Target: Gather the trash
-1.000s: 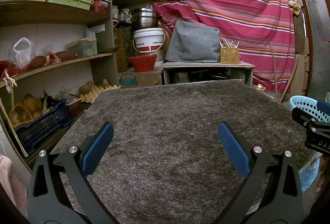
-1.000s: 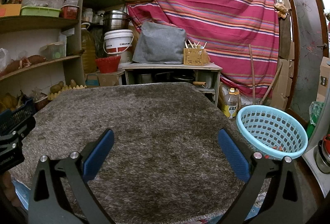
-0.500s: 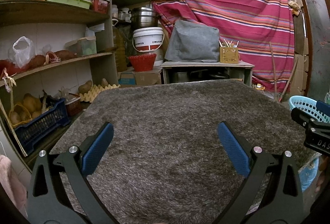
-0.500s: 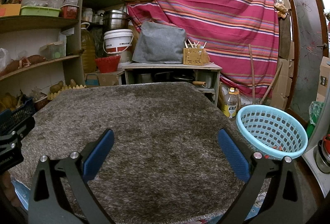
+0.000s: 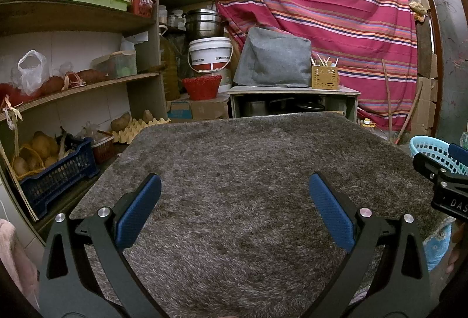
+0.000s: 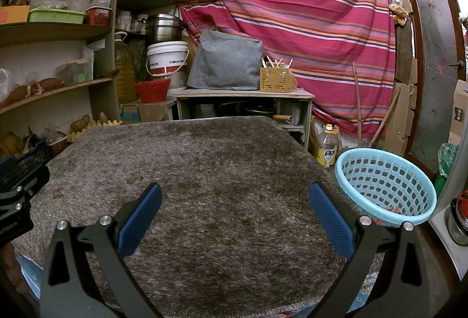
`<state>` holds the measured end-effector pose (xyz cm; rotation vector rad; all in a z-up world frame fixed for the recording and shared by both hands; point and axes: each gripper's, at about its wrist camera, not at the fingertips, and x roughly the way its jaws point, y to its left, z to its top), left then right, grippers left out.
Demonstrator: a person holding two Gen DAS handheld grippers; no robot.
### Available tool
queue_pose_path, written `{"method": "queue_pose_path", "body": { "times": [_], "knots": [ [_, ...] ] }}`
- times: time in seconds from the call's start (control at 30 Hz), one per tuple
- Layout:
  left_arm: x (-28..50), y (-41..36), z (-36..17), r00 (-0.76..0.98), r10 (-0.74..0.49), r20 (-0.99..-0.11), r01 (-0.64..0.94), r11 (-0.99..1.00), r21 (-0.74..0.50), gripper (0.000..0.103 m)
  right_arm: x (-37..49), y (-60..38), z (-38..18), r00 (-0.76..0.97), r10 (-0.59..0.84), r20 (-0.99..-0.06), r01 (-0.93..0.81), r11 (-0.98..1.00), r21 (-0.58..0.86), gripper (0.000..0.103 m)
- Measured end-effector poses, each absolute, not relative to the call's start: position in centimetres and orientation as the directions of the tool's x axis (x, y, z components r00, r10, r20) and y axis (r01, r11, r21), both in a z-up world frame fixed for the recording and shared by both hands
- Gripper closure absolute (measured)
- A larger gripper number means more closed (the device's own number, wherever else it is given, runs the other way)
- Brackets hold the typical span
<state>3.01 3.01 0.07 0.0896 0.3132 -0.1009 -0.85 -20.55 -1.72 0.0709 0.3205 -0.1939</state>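
A light blue perforated basket [image 6: 386, 186] stands to the right of the table, with a few small orange scraps at its bottom [image 6: 393, 210]. Its rim also shows in the left wrist view [image 5: 430, 147]. My left gripper [image 5: 234, 209] is open and empty above the shaggy grey-brown cover of the table [image 5: 248, 160]. My right gripper [image 6: 234, 209] is open and empty above the same cover [image 6: 204, 160], beside the basket. No trash shows on the cover. Part of the right gripper shows at the right edge of the left wrist view [image 5: 444, 180].
Wooden shelves [image 5: 73, 84] with bags, boxes and a dark blue crate of potatoes [image 5: 52, 168] stand on the left. A low cabinet [image 6: 242, 104] with a grey cover, a white bucket [image 6: 166, 60] and a red bowl stand behind. A bottle [image 6: 327, 145] stands by the basket.
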Motion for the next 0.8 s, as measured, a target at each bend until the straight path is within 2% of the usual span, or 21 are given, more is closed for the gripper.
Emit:
{"method": "queue_pose_path", "body": {
  "times": [0.8],
  "knots": [
    [3.08,3.11,0.28,0.946,-0.086,-0.313,0.114,0.991,0.069,0.005,-0.84,-20.53,-1.61,0.931,-0.177,-0.32,0.199,0.979,0.039,0.004]
  ]
}}
